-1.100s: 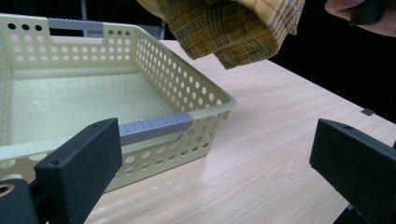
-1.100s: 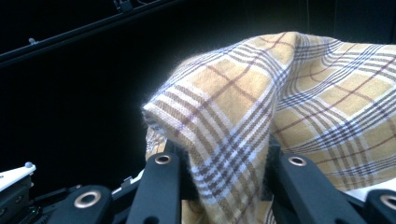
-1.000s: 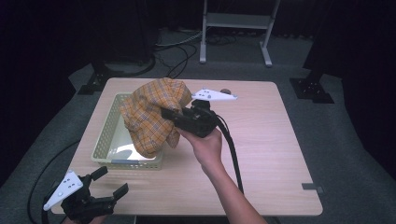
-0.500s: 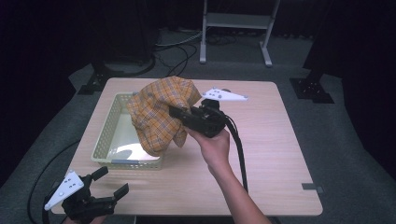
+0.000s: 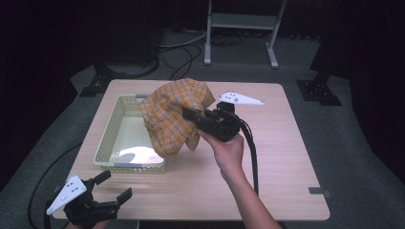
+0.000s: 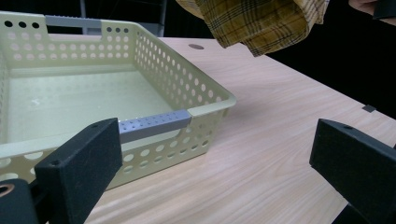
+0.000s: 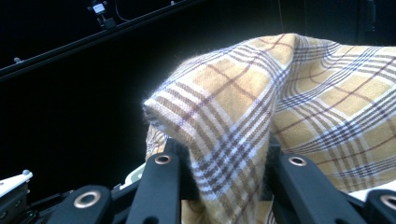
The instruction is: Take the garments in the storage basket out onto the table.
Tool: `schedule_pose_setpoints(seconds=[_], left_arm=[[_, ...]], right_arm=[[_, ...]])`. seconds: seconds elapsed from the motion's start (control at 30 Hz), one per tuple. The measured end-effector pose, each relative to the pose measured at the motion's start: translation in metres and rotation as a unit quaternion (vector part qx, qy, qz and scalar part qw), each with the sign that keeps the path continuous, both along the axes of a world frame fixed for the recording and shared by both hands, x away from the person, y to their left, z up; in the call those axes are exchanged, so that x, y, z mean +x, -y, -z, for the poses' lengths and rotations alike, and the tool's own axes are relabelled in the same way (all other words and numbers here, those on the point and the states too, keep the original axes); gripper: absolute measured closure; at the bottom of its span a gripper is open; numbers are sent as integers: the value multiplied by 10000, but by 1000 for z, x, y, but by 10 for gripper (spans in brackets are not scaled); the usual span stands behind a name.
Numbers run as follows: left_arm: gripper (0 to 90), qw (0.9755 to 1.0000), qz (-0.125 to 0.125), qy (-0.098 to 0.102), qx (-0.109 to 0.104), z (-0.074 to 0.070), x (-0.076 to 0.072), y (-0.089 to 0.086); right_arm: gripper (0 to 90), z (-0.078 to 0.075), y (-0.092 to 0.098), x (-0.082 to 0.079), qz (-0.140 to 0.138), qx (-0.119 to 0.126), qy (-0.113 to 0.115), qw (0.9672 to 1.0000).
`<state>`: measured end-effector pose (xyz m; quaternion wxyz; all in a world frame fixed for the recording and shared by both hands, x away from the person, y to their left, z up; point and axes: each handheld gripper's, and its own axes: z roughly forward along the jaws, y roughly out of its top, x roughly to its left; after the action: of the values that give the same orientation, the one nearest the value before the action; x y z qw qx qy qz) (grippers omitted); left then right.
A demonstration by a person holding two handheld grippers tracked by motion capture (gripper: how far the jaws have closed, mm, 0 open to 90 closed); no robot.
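While 1 yellow plaid cloth hangs lifted over the table, beside and partly above the 1 pale basket, the right gripper is clenched on its fabric. Held near the table's front corner, the left gripper stands released, jaws spread. From the left gripper view, the basket's perforated walls and grey handle strips appear; the right gripper view adds the cloth's weave up close.

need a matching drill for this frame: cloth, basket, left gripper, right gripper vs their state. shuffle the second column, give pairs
Things:
1. plaid cloth
2. basket
3. left gripper
4. right gripper

States:
A. open, at the table's near left corner
B. shut on fabric, held up over the table
C. hanging in the air, off the table
D. standing on the table, nothing inside

Pairs: 1-C, 2-D, 3-A, 4-B
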<state>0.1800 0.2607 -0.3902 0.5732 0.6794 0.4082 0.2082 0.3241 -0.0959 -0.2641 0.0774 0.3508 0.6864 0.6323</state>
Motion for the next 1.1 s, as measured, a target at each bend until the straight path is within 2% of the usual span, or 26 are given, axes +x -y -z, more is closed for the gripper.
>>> schedule_pose_setpoints(seconds=[1.1], left_arm=[[24,10000,20,-10,48,1,1,2]], right_arm=[[706,15,39,1,512,94,-238,9984]])
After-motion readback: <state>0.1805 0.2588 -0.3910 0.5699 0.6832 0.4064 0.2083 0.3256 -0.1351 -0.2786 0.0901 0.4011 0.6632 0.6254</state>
